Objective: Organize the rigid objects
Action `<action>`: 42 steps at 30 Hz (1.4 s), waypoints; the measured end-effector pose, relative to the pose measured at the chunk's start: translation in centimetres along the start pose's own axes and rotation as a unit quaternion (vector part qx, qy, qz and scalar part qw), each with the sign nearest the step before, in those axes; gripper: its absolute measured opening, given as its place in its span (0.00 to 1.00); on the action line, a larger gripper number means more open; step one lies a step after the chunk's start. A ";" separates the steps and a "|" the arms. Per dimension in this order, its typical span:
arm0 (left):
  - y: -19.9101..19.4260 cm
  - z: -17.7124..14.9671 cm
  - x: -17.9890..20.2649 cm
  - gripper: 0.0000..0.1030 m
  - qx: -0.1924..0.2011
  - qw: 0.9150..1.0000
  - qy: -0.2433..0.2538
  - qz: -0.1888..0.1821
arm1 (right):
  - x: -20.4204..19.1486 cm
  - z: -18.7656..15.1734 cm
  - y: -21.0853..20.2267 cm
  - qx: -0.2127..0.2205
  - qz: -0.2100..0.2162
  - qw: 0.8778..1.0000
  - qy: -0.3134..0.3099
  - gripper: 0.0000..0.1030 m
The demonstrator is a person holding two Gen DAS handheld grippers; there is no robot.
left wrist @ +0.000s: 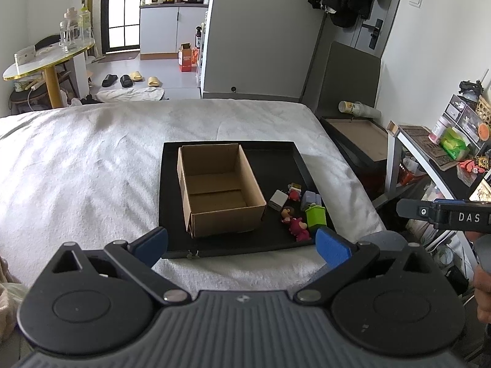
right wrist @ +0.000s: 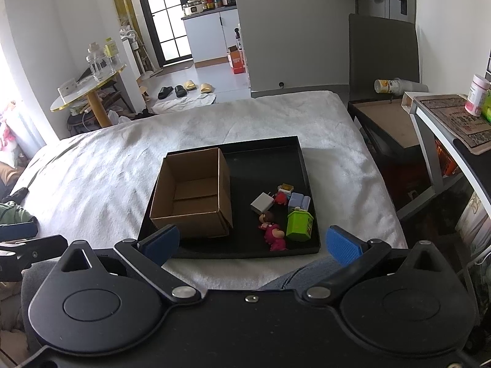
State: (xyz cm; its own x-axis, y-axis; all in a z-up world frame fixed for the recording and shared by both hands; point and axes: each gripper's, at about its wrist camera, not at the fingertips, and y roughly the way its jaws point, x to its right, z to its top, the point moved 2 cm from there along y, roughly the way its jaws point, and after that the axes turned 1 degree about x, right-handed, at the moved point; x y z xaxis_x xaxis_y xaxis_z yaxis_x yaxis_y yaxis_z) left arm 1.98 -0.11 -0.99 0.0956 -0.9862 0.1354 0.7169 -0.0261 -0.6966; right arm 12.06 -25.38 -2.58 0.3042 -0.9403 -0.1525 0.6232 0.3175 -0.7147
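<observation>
A black tray (left wrist: 276,153) (right wrist: 270,147) lies on the white bed. An empty open cardboard box (left wrist: 216,193) (right wrist: 191,196) stands in its left half. Small toys lie in its right half: a white charger cube (left wrist: 277,201) (right wrist: 261,204), a green toy bin (left wrist: 316,217) (right wrist: 299,225), a magenta figure (left wrist: 298,228) (right wrist: 276,236), a lilac block (left wrist: 310,200) (right wrist: 299,201). My left gripper (left wrist: 242,247) is open and empty before the tray's near edge. My right gripper (right wrist: 253,245) is open and empty, also short of the tray.
The white bedspread (left wrist: 76,168) spreads left of the tray. A dark side table (right wrist: 386,119) and a cluttered shelf (left wrist: 454,147) stand to the right of the bed. A round table (left wrist: 46,58) stands far left. The right gripper's body (left wrist: 445,214) shows at right.
</observation>
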 end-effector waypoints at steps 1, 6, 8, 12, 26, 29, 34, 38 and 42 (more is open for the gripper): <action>0.1 0.0 0.0 0.99 -0.001 1.000 0.000 0.000 | 0.0 0.0 0.0 -0.001 0.000 1.000 0.001 1.00; 0.1 -0.1 0.0 0.99 -0.001 1.000 0.002 -0.001 | 0.1 0.0 0.2 -0.002 0.000 1.000 0.002 1.00; 0.1 -0.1 0.1 0.99 -0.001 1.000 0.001 0.000 | 0.1 0.0 0.3 -0.003 -0.001 1.000 0.002 1.00; 0.1 -0.2 0.0 0.99 -0.002 1.000 0.003 0.001 | 0.3 -0.2 0.4 -0.006 -0.004 1.000 0.008 1.00; 0.2 -0.2 -0.1 0.99 -0.006 1.000 0.001 -0.004 | 0.7 -0.1 0.3 -0.005 0.001 1.000 0.012 1.00; 0.4 -0.3 -0.1 0.99 -0.007 1.000 0.001 -0.002 | 0.7 -0.1 0.4 -0.005 0.001 1.000 0.012 1.00; 0.7 -0.2 -0.2 0.99 -0.010 1.000 0.001 -0.001 | 0.8 -0.1 0.5 -0.006 0.001 1.000 0.011 1.00; 0.9 -0.2 -0.3 0.99 -0.011 1.000 0.003 -0.002 | 0.8 -0.3 0.7 -0.007 0.001 1.000 0.010 1.00; 1.7 -0.1 -0.6 0.99 -0.013 1.000 0.000 -0.002 | 0.7 -0.3 1.6 -0.013 0.004 1.000 0.011 1.00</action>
State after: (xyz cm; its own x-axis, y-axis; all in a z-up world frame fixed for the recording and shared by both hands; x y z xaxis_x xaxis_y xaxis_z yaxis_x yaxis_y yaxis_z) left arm 3.09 0.39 -2.35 0.0924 -0.9862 0.1374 0.6992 -0.0340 -0.7141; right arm 13.06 -25.55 -4.06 0.2932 -0.9402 -0.1733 0.6017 0.3223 -0.7308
